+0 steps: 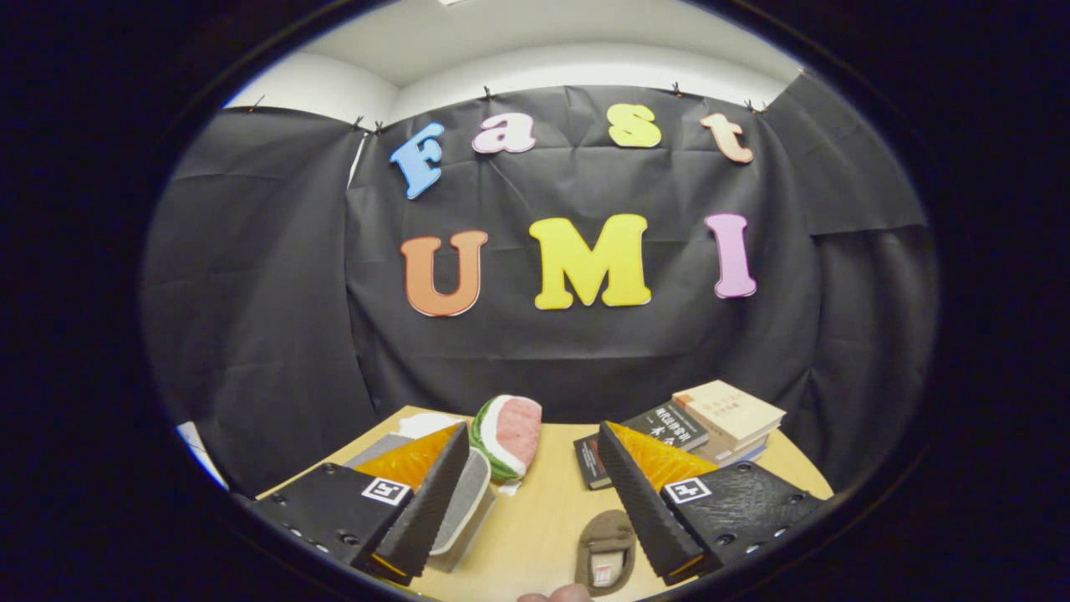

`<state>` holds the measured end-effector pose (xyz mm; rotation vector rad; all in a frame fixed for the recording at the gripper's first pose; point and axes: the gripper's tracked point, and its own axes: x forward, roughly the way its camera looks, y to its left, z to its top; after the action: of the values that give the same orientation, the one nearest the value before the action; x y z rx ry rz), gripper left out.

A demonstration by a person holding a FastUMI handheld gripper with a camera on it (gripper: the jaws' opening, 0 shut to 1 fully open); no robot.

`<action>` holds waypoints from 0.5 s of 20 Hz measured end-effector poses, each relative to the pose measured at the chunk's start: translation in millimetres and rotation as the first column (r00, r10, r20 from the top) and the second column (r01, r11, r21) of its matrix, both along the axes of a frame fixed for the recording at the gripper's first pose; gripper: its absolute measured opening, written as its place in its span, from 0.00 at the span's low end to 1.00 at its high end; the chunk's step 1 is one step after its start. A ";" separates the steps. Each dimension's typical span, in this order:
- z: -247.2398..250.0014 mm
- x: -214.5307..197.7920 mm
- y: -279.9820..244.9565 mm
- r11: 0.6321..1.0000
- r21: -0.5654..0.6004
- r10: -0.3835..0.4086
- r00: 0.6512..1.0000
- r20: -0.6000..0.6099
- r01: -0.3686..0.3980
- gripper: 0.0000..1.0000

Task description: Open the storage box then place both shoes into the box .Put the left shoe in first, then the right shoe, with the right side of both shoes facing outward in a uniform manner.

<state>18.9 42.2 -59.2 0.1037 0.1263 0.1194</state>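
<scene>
My gripper (532, 431) is open above a light wooden table (543, 510), with nothing between its fingers. A brown shoe (606, 553) lies on the table close to the inner side of the right finger, its opening facing up. Just ahead of the fingers, slightly toward the left one, lies a soft shoe patterned like a watermelon slice (510, 433). A pale object with a grey mesh face and white rim (465, 508) sits against the left finger, partly hidden by it. I cannot tell whether it is the storage box. A grey flat part (376, 447) shows behind that finger.
A stack of books (727, 422) lies beyond the right finger, with a dark book (592, 461) beside it. The booth's black cloth wall stands behind the table's far edge. A person's fingertip (556, 594) shows at the very near edge.
</scene>
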 end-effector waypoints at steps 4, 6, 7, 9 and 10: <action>-41.5 9.4 28.8 0.996 0.065 0.072 0.994 -0.084 -0.066 0.95; -65.4 15.6 41.4 0.990 0.109 0.099 0.986 -0.133 -0.085 0.95; -75.9 17.9 46.5 0.987 0.131 0.113 0.982 -0.153 -0.093 0.95; -94.7 21.9 58.5 0.981 0.162 0.135 0.972 -0.190 -0.105 0.95; -102.9 21.9 64.7 0.978 0.174 0.148 0.968 -0.202 -0.113 0.95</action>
<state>40.9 106.8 -162.2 0.2708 0.3390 0.2511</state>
